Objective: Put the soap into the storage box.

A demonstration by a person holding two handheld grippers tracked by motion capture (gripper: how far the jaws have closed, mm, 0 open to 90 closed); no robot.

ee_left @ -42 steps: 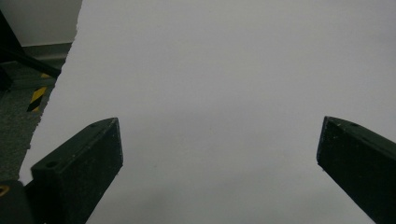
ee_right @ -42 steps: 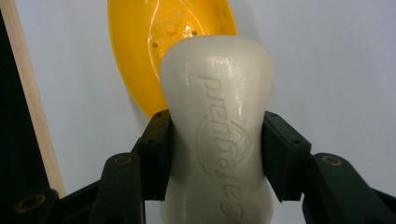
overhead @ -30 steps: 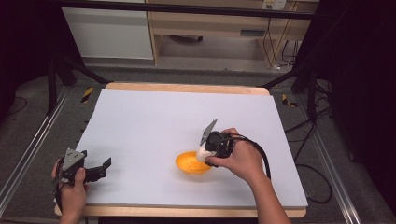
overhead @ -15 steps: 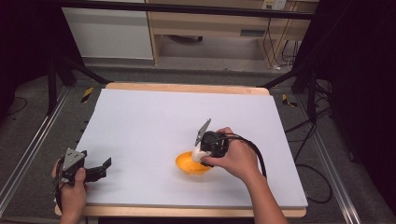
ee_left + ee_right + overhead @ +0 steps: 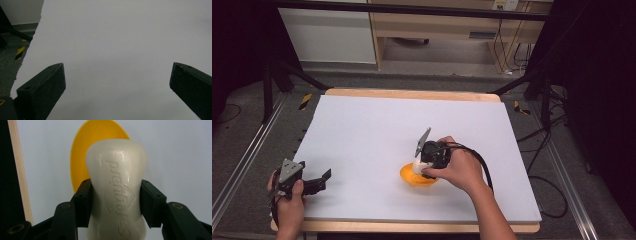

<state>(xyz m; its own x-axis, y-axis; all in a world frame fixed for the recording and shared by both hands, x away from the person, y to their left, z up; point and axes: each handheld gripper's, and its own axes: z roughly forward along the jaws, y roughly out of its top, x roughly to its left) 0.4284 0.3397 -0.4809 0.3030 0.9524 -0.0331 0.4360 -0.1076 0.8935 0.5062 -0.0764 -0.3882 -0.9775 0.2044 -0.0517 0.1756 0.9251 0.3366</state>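
Black claws (image 5: 323,178), grey plates, blk cable.

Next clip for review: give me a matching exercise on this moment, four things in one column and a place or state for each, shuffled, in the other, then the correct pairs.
Things
1. left gripper
2. right gripper
3. yellow bowl
4. white bottle

Places or states
A. on the white table top, under the right gripper
B. jaws wide apart with nothing between them, near the table's front left corner
C. jaws pressed to both sides of a narrow-waisted thing
D. cream-white, embossed lettering on its side, held over the bowl

Pairs: 1-B, 2-C, 3-A, 4-D
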